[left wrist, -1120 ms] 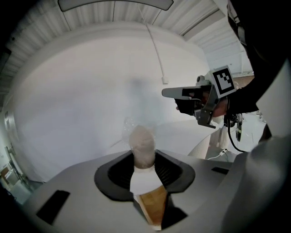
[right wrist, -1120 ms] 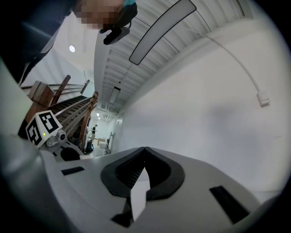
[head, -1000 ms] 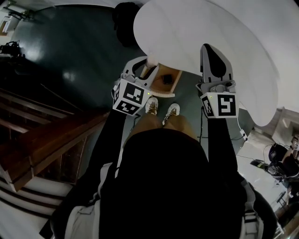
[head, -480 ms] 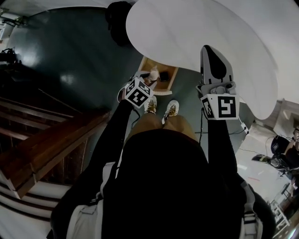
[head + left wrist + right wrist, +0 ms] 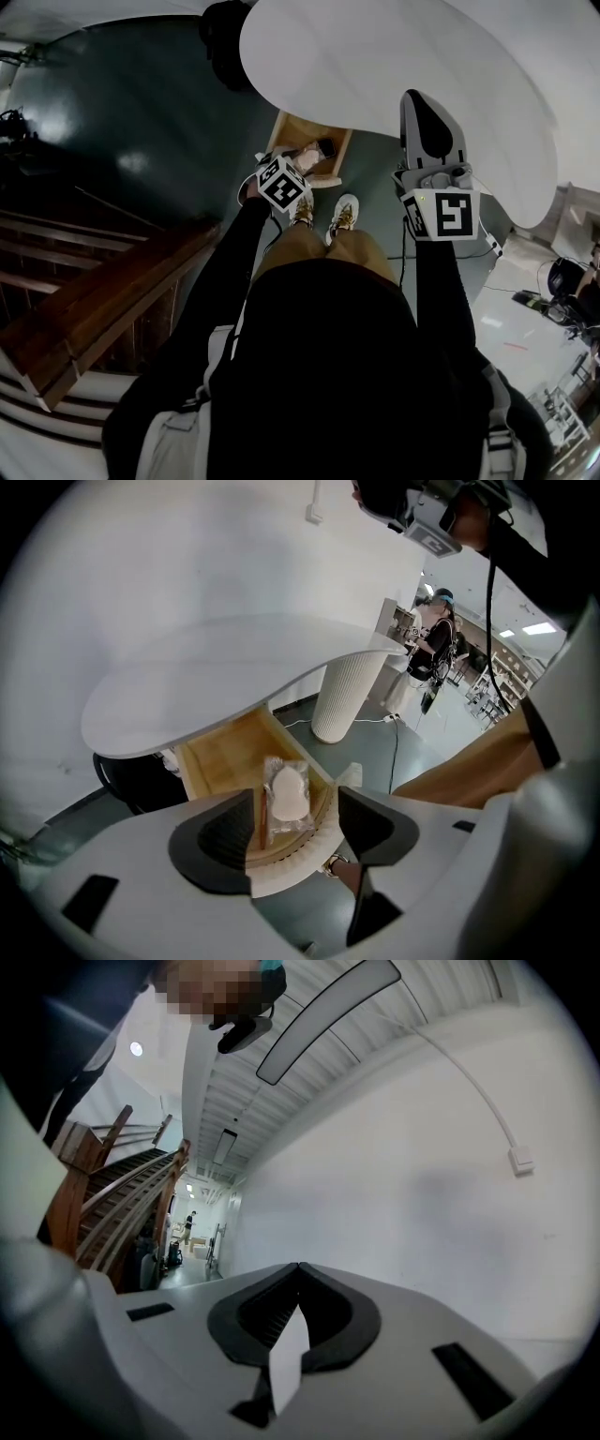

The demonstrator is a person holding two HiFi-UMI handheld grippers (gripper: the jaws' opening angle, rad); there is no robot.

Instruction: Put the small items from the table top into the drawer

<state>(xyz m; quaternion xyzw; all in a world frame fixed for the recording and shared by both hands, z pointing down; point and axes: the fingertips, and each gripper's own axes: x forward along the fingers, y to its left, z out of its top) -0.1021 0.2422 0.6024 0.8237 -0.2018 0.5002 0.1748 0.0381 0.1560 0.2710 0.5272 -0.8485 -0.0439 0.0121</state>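
Held the left claw tilted steeply down over the pulled-out wooden drawer, just under the edge of the white counter. Had just been spreading its jaws, and left them wide apart, pads pressing on nothing. Saw through the gap a clear-wrapped white packet lying inside the drawer near its curved front rim. Caught a small dark item just beside it from the head view, too small to identify. Noted the ribbed white pedestal beyond the drawer. Held the right claw level toward a plain white wall, jaw tips pressed together and empty, well apart from the drawer.
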